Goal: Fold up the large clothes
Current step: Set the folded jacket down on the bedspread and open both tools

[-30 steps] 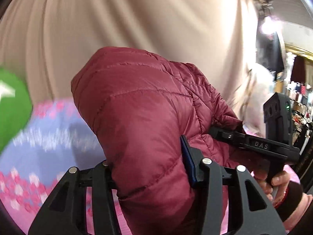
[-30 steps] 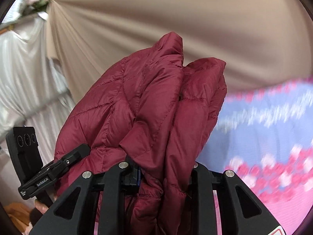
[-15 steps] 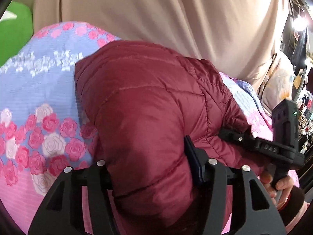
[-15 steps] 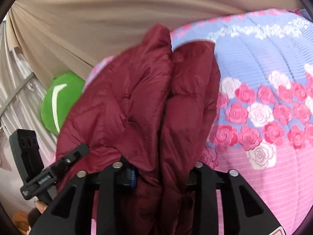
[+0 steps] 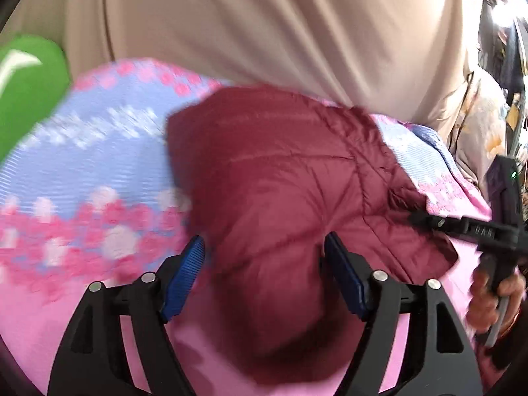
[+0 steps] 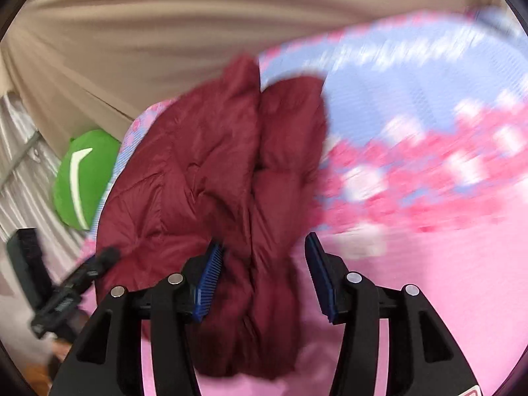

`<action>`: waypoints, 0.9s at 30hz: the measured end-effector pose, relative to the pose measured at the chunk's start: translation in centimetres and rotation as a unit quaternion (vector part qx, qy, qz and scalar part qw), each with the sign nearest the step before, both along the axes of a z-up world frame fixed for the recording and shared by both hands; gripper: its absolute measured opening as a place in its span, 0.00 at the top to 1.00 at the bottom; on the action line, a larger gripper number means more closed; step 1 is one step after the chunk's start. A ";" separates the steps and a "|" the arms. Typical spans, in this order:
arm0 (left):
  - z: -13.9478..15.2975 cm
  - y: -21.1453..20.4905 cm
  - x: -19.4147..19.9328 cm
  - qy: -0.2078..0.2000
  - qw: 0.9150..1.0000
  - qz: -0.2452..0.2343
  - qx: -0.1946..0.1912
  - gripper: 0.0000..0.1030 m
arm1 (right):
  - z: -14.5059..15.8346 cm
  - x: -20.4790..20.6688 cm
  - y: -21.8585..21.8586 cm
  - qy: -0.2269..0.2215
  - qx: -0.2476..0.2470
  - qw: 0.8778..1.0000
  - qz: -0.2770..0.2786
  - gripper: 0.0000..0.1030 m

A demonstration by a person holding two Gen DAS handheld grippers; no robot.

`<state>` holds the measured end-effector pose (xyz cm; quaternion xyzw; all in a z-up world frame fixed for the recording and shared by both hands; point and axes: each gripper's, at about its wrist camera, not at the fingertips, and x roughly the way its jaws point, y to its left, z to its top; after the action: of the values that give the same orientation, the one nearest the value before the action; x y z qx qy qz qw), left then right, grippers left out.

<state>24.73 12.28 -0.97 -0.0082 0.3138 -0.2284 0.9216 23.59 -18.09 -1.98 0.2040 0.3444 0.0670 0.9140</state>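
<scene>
A dark red quilted puffer jacket lies bundled on the pink and blue floral bedspread. It also shows in the right wrist view on the bedspread. My left gripper is open, its blue pads either side of the jacket's near edge. My right gripper is open too, with the jacket's folded end lying between its jaws. Each gripper shows in the other's view, the right one at the jacket's right side and the left one at its left.
A green cushion sits at the bed's far left, also in the left wrist view. A beige curtain hangs behind the bed. Cluttered shelves and light show at the far right.
Both grippers have opened and let go of the jacket, which has come down from being held up and now rests on the bedspread. Both views are motion-blurred.
</scene>
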 end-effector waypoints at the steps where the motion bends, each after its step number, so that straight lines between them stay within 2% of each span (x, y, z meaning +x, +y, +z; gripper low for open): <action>1: 0.8 0.5 -1.1 -0.014 1.000 0.011 0.011 0.22 | 1.0 -1.3 -0.1 -0.014 -0.022 1.000 -0.013 0.58; 2: 1.8 0.9 -2.3 -0.023 0.999 0.025 0.021 0.21 | 2.4 -2.5 0.3 -0.035 -0.047 0.998 -0.022 0.69; 4: 3.0 0.9 -3.3 -0.018 0.999 0.040 0.030 0.21 | 4.6 -3.8 2.2 -0.064 -0.081 0.995 0.001 0.83; 7: 4.0 0.0 -3.7 0.024 0.999 0.040 0.009 0.21 | 5.3 -3.9 5.1 -0.070 -0.106 0.991 0.051 0.96; 9: 3.3 -1.0 -3.5 0.042 0.998 0.037 0.014 0.21 | 4.7 -2.8 7.2 -0.057 -0.129 0.988 0.067 0.98; 11: 1.7 -2.1 -3.3 0.049 0.996 0.052 0.060 0.25 | 2.6 -1.6 7.8 -0.028 -0.168 0.984 0.057 0.99; 13: -0.2 -2.5 -2.9 0.064 0.991 0.063 0.095 0.29 | -0.1 -0.4 6.7 0.015 -0.175 0.984 0.037 1.00; 16: -2.7 -1.9 -2.5 0.100 0.990 0.056 0.081 0.27 | -2.7 0.0 4.4 0.040 -0.155 0.987 0.029 1.00; 18: -3.6 -1.9 -2.2 0.105 0.989 0.060 0.083 0.25 | -3.3 -0.1 4.7 0.036 -0.162 0.986 0.030 1.00; 21: -4.0 -2.0 -2.4 0.101 0.989 0.071 0.084 0.24 | -3.1 -0.2 5.8 0.037 -0.207 0.977 0.025 1.00; 23: -3.9 -1.9 -2.6 0.100 0.989 0.076 0.082 0.24 | -1.8 -1.0 6.2 0.033 -0.205 0.978 0.013 0.99; 25: -3.9 -1.9 -2.7 0.096 0.989 0.078 0.080 0.24 | 1.1 -1.7 6.4 -0.007 -0.169 0.985 0.022 0.99; 27: -4.0 -1.9 -2.8 0.095 0.989 0.080 0.076 0.24 | 3.6 -1.3 7.1 -0.040 -0.181 0.983 0.018 0.99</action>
<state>21.94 10.39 -4.99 0.0148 0.4151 -0.1277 0.9007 22.25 -10.99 1.62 0.0263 0.3174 0.0282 0.9475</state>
